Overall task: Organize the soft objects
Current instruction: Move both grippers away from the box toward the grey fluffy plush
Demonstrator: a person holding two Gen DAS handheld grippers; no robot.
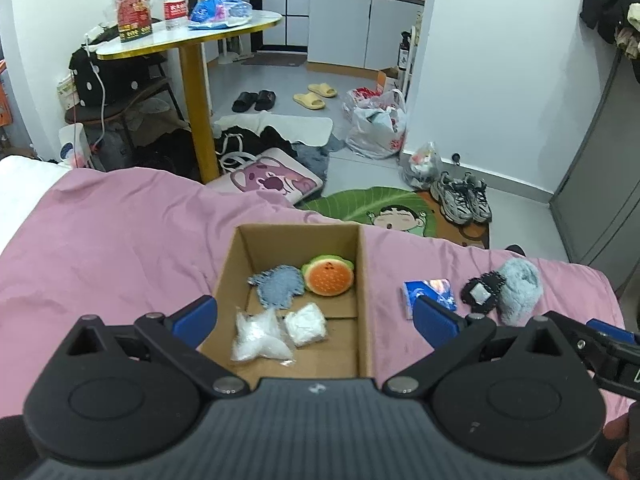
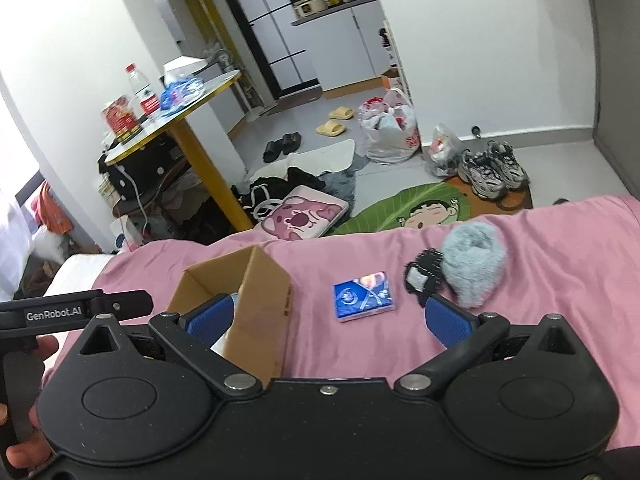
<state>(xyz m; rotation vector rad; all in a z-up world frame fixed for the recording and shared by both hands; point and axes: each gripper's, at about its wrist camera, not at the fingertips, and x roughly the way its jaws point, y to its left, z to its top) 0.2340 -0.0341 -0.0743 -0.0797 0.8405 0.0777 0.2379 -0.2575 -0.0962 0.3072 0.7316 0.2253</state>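
Note:
An open cardboard box [image 1: 298, 246] sits on the pink bedspread [image 1: 120, 264]. Inside lie a denim patch [image 1: 278, 286], a watermelon plush [image 1: 328, 276], a clear plastic bag [image 1: 260, 338] and a white packet [image 1: 306, 324]. My left gripper [image 1: 314, 312] hovers open over the box, holding nothing. To the right of the box [image 2: 264, 308] on the bedspread lie a blue tissue pack [image 2: 364, 296], a black fringed patch [image 2: 424, 276] and a fluffy grey-blue item [image 2: 474, 264]. My right gripper [image 2: 328, 314] stands open and empty just before the tissue pack.
The bed ends just beyond the box. On the floor past it are a pink cushion [image 1: 272, 180], a green cartoon rug [image 1: 380, 208], sneakers [image 1: 464, 198], plastic bags [image 1: 378, 124] and a yellow-legged table [image 1: 196, 96]. A hand [image 2: 24, 452] holds the left gripper's handle.

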